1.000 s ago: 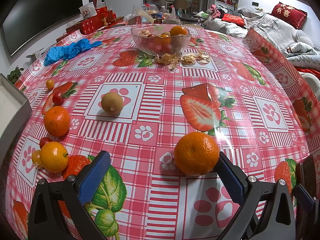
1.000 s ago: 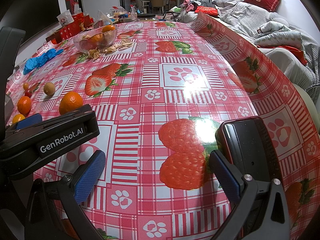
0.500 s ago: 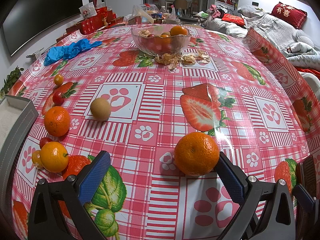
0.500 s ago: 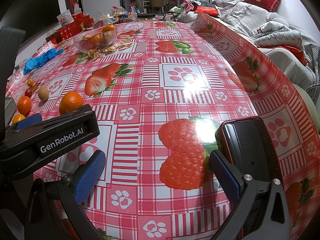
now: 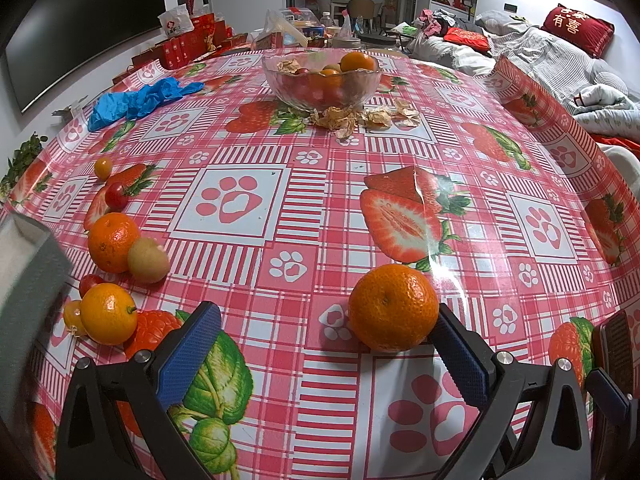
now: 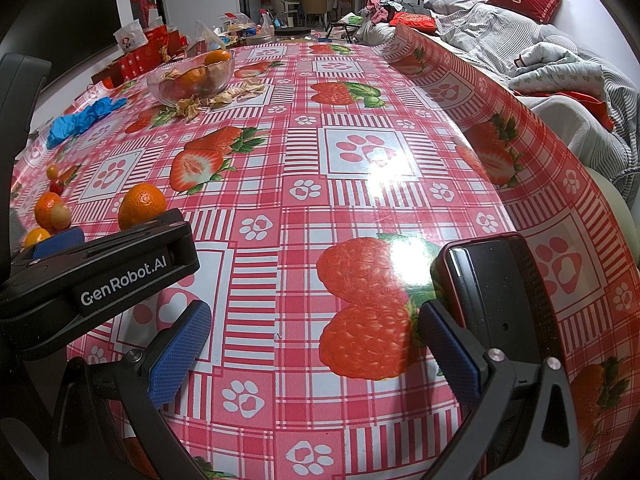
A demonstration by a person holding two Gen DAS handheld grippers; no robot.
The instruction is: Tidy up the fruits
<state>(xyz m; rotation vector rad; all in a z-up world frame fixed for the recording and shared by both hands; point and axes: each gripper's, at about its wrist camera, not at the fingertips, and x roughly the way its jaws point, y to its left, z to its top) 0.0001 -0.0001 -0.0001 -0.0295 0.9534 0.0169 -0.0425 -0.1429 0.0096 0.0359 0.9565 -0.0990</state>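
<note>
From the left wrist, the left gripper [image 5: 326, 346] is wide open and holds nothing. A big orange [image 5: 393, 306] sits on the table [image 5: 304, 216] and touches its right finger. More small fruits [image 5: 120, 256] lie in a bunch at the left. A glass bowl [image 5: 320, 80] of fruit stands far back.

From the right wrist, the right gripper [image 6: 316, 354] is wide open and empty. A black phone [image 6: 494, 296] lies beside it.
</note>
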